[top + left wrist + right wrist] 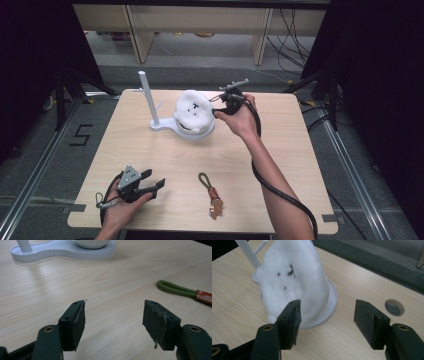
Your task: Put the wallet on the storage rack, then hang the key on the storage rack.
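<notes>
Here a white plush toy (192,111) sits in the stand's bowl (206,133).

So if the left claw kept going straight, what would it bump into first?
Probably nothing soon. The left claw is open and points across bare table. Far ahead sits the white stand; the green loop lies off to one side. Depth is hard to judge.

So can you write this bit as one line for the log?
right gripper: open, beside white fluffy toy | toy: in white stand | left gripper: open, empty | keychain: untouched
</notes>
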